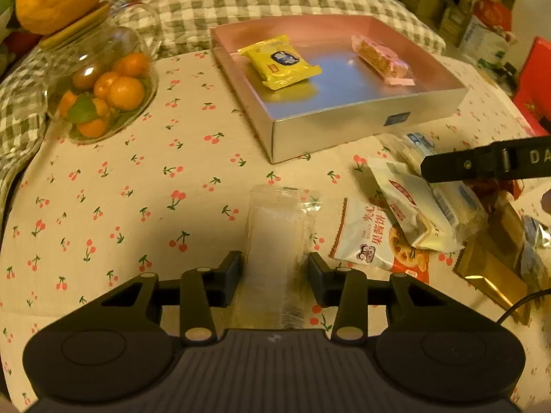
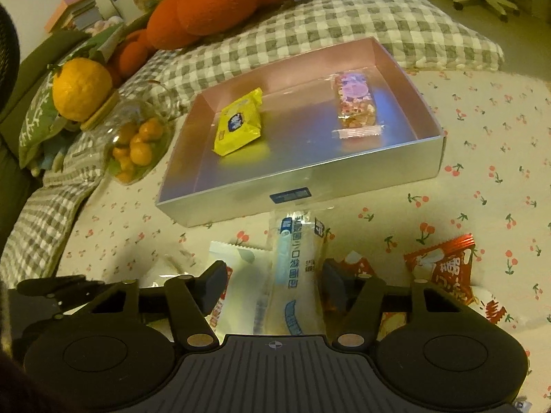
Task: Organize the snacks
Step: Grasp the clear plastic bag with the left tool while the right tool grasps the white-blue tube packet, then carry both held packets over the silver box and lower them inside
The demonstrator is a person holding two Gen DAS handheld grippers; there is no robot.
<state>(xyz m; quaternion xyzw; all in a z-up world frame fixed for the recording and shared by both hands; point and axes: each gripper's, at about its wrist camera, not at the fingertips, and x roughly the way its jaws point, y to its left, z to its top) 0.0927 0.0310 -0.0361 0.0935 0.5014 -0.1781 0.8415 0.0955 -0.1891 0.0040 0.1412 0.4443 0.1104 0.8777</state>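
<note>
We have two snacks in hand. The clear pack (image 1: 275, 241) lies low in the centre of the left view, between the left gripper (image 1: 275, 268) fingers, which sit narrow against its sides and seem to pinch it. The blue-print pack (image 2: 298, 268) runs up the middle of the right view between the right gripper (image 2: 273, 278) fingers; the right finger touches it, the left stands apart, so we cannot tell if it is gripped.

Both look light, soft and crinkly, with slick film, so we judge they could slide or crush. We would hold them across the middle, not by the sealed ends.

The box (image 2: 378, 168) sits just beyond, in the upper centre of both views, with a yellow pack (image 2: 239, 125) and a pink bar (image 2: 354, 103) already in it. Loose snacks (image 1: 413, 227) lie at the right of the left view, a jar of oranges (image 1: 106, 89) at upper left.
</note>
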